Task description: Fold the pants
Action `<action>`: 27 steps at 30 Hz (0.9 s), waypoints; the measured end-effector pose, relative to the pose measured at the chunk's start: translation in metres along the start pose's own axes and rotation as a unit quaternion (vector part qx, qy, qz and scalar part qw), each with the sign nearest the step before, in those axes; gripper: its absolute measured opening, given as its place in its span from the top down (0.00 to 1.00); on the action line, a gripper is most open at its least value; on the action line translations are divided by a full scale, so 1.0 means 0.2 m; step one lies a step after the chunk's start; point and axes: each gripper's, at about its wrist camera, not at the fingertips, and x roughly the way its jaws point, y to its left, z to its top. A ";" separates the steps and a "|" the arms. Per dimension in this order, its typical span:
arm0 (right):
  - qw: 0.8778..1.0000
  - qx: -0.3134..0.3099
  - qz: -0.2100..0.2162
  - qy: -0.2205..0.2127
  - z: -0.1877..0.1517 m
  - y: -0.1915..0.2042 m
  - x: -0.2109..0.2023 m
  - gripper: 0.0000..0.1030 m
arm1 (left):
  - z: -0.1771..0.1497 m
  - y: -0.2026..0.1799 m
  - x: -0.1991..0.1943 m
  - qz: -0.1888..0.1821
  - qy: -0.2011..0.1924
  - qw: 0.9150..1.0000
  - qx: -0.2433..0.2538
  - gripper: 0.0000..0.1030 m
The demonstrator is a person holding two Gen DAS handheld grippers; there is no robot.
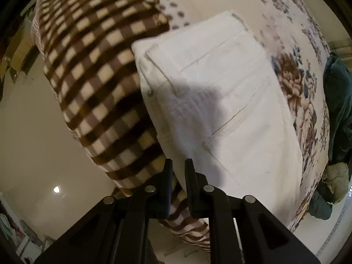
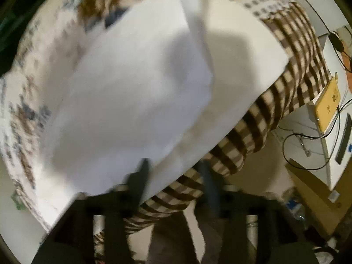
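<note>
White pants (image 1: 220, 101) lie on a bed, back pocket and waistband rivet facing up. In the left wrist view my left gripper (image 1: 178, 169) stands at the near edge of the pants, its jaws a narrow gap apart with the white cloth edge between them; I cannot tell whether they pinch it. In the blurred right wrist view the pants (image 2: 132, 92) fill the middle, with one white layer lying over another. My right gripper (image 2: 173, 167) is open, its left finger (image 2: 143, 171) over the cloth's near edge and its right finger over the checked blanket.
A brown-and-cream checked blanket (image 1: 92, 61) hangs over the bed's edge, next to a floral sheet (image 1: 292, 81). Dark green clothing (image 1: 336, 110) lies at the right. A white unit with a yellow device (image 2: 327, 105) and cables stands right of the bed. Pale floor (image 1: 33, 132) lies below.
</note>
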 end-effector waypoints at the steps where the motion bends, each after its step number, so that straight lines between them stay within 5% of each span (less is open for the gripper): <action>1: 1.000 0.004 0.009 -0.014 0.00 -0.03 -0.05 0.37 | -0.01 -0.01 -0.03 0.006 -0.006 1.000 0.005 0.91; 3: 0.999 0.017 0.020 -0.041 0.02 -0.10 -0.14 0.37 | -0.02 -0.05 -0.09 0.012 -0.022 0.999 0.021 0.90; 6: 0.994 0.057 0.017 -0.087 0.14 -0.21 -0.25 0.37 | -0.05 -0.22 -0.17 0.013 -0.070 0.995 0.069 0.65; 8: 0.991 0.090 0.014 -0.101 0.22 -0.29 -0.27 0.37 | -0.05 -0.31 -0.17 0.012 -0.083 0.992 0.095 0.18; 14: 0.986 0.141 0.070 -0.054 0.28 -0.39 -0.12 0.37 | -0.03 -0.39 -0.01 0.021 -0.048 0.995 0.086 0.17; 18: 0.985 0.143 0.095 -0.011 0.22 -0.37 0.09 0.42 | -0.02 -0.29 0.15 0.055 -0.006 0.998 0.015 0.17; 19: 0.983 0.154 0.103 -0.010 0.21 -0.38 0.13 0.55 | 0.00 -0.25 0.18 0.046 0.003 0.999 -0.011 0.20; 22: 0.978 0.176 0.109 -0.031 0.18 -0.39 0.17 0.92 | 0.04 -0.16 0.21 0.036 -0.003 0.997 -0.070 0.60; 25: 0.982 0.156 0.089 -0.059 0.16 -0.36 0.10 0.96 | 0.05 -0.14 0.16 0.037 -0.026 0.996 -0.073 0.94; 27: 0.984 0.142 0.076 -0.070 0.14 -0.34 0.04 0.96 | 0.03 -0.13 0.12 0.025 -0.036 0.997 -0.061 0.94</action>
